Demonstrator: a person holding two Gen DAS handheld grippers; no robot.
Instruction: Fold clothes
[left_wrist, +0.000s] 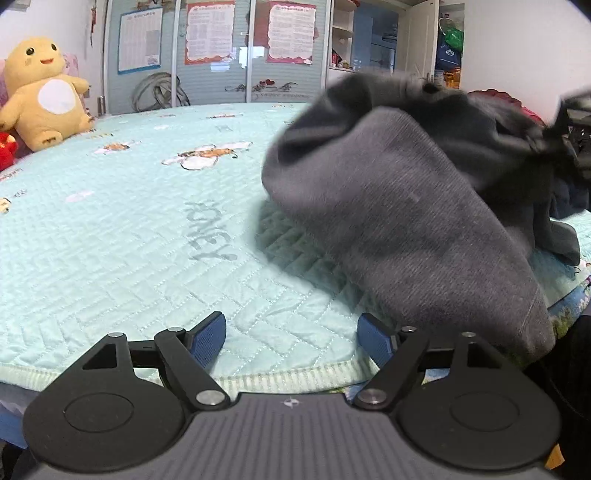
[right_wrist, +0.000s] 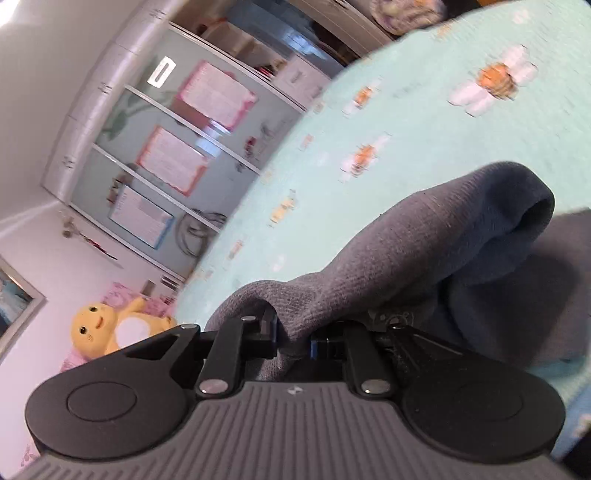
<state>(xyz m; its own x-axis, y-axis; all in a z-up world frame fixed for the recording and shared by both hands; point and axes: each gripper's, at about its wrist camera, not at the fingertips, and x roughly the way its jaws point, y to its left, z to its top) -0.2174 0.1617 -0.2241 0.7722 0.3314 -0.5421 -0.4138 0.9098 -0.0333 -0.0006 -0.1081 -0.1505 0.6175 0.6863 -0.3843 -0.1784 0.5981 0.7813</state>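
My right gripper (right_wrist: 293, 341) clamped on gray garment (right_wrist: 424, 251): fabric bunched between 2 fingers, jaws closed tight on fold. Garment lifted off mint quilted bedspread (right_wrist: 424, 122), hanging in loose tube, blurred in left view. My left gripper (left_wrist: 291, 332) spread wide, 2 blue pads (left_wrist: 207, 338) well apart, holding nothing, low over bedspread near bed edge, garment just to its right. Yellow plush toy (left_wrist: 40, 92) at far corner.

We see our right gripper (right_wrist: 293, 341) clamped on a bunched fold of the grey knitted garment (right_wrist: 424, 258), lifted above the pale green quilted bedspread (right_wrist: 424, 122) with daisy prints.
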